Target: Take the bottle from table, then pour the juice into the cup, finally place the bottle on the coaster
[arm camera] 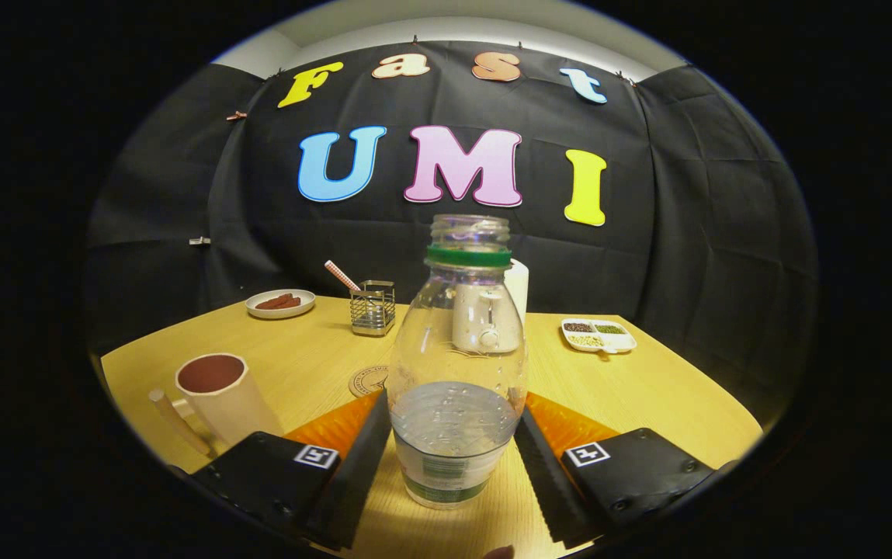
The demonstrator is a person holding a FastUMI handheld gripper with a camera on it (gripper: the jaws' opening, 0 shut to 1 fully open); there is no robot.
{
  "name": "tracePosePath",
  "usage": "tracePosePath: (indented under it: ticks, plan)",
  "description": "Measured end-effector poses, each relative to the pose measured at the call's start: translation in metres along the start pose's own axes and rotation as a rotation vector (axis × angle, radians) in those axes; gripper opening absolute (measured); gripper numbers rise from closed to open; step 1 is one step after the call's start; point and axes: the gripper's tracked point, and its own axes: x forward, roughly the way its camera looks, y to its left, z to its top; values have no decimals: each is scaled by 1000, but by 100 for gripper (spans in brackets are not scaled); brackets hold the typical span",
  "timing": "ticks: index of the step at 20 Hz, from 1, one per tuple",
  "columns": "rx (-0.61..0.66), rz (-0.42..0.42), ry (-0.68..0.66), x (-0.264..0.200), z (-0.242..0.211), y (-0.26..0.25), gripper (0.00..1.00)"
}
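Note:
A clear plastic bottle [457, 349] with a green neck ring and no cap stands upright on the wooden table [671, 388]. Clear liquid fills about its lower third. It sits between the fingers of my gripper [453, 402], and both fingers press against its lower sides. A cream mug [220, 396] with a dark reddish inside stands left of the left finger. A round coaster [366, 380] lies on the table just beyond the left fingertip, partly hidden by the bottle.
At the back left are a small plate [281, 303] of brown pieces and a wire holder [373, 307] with a striped straw. A white object [519, 283] stands behind the bottle. A divided dish [599, 335] of seeds lies at the back right.

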Motion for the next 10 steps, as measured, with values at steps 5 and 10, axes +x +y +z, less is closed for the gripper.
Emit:
tracePosePath:
  ticks: [5,10]
  plan:
    - [-14,-22,50,7,0,-5,78]
    - [-206,-67,28,-2,39,-13,75]
